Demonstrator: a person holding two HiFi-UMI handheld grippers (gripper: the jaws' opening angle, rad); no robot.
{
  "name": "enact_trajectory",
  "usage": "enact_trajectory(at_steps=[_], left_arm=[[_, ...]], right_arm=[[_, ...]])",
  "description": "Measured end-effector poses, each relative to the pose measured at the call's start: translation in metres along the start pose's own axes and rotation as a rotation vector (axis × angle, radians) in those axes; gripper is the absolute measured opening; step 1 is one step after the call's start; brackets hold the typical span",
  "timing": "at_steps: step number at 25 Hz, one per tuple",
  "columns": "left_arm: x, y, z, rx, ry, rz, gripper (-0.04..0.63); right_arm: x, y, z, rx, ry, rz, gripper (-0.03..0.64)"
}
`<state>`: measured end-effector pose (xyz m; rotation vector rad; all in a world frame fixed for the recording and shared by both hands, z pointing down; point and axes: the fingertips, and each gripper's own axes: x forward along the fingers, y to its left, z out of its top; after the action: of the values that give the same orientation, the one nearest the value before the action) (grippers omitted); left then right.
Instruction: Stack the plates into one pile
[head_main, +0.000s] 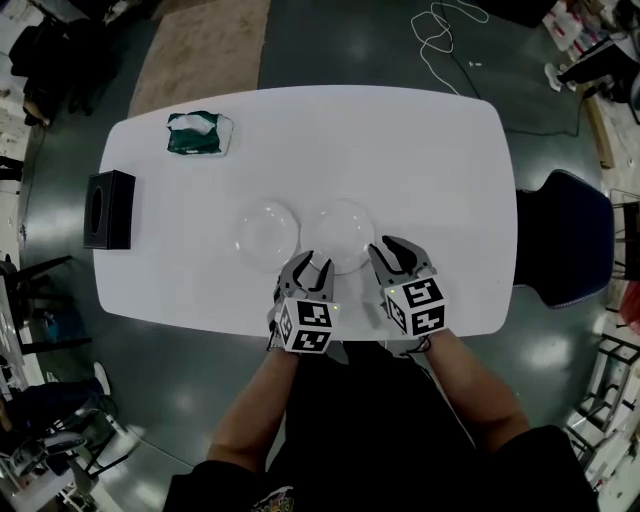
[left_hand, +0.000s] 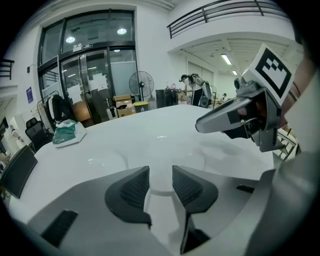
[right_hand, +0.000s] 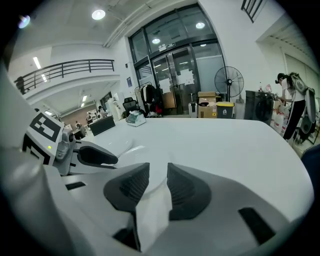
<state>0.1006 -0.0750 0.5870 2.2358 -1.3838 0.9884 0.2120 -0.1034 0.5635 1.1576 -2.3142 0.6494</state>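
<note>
On the white table (head_main: 420, 150), two pale plates sit just beside each other, not yet stacked.

The left plate (head_main: 266, 234) and right plate (head_main: 338, 232) lie flat near the front edge. The left gripper (head_main: 306, 268) and right gripper (head_main: 398, 252) both hover at the right plate's near rim, each claw parted a moderate way with nothing clamped; only plate edge shows beyond the gaps. The plates look stiff, smooth and probably slippery and breakable. The best hold is likely the thin raised rim, pinched top and underside, kept level and set down softly.
</note>
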Motion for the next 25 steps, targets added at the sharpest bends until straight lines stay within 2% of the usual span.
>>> enact_trajectory(at_steps=[4,10,25], left_arm=[[0.002,-0.001,-0.004,-0.010,0.009,-0.001,0.156],[0.002,-0.004,-0.005,-0.013,0.001,-0.012,0.118],[0.006,0.002,-0.009,-0.029,-0.019,-0.017,0.117]], right_arm=[[0.004,-0.003,-0.006,0.031,0.010,0.007,0.129],[0.010,-0.006,-0.012,0.116,0.034,0.025,0.152],[0.030,-0.006,-0.015,0.322,0.067,0.065,0.164]])
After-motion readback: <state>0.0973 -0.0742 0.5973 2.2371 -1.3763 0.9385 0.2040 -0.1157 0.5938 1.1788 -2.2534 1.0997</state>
